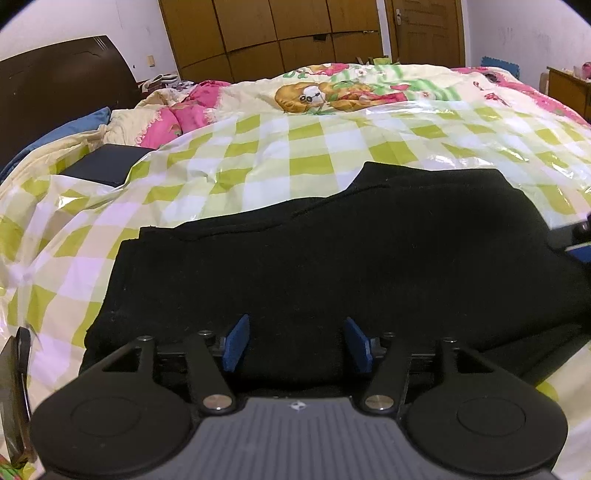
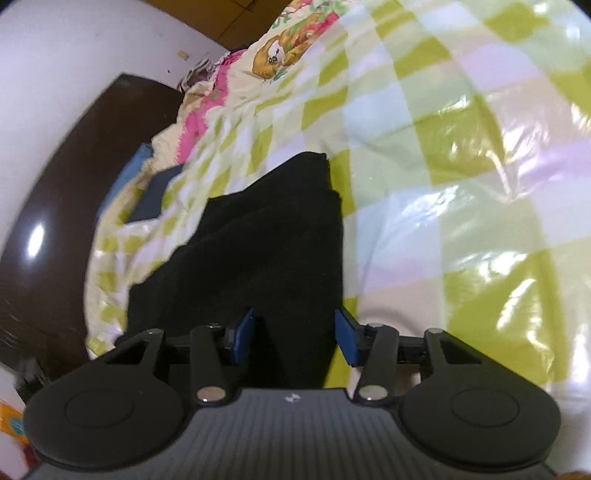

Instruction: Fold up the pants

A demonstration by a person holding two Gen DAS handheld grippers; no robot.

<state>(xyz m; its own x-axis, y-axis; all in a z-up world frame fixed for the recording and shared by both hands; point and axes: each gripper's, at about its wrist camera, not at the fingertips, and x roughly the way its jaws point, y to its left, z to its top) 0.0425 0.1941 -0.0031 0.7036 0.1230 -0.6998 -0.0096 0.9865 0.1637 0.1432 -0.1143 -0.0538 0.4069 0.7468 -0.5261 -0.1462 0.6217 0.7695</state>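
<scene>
Black pants (image 1: 332,251) lie folded in layers on a green-and-white checked plastic sheet (image 1: 258,158) over the bed. My left gripper (image 1: 297,332) is open, its blue pads apart just above the pants' near edge. The pants also show in the right wrist view (image 2: 266,240), stretching away from the camera. My right gripper (image 2: 295,325) is open at the pants' near end, its right pad (image 2: 347,339) by the cloth's right edge. A bit of the right gripper shows at the right edge of the left wrist view (image 1: 581,243).
A dark flat box (image 1: 105,166) lies on the bed at the left. A cartoon-print quilt (image 1: 332,92) covers the far bed. A dark headboard (image 1: 55,92) stands at left, wooden wardrobes (image 1: 277,33) behind, and a small cabinet (image 1: 569,88) at far right.
</scene>
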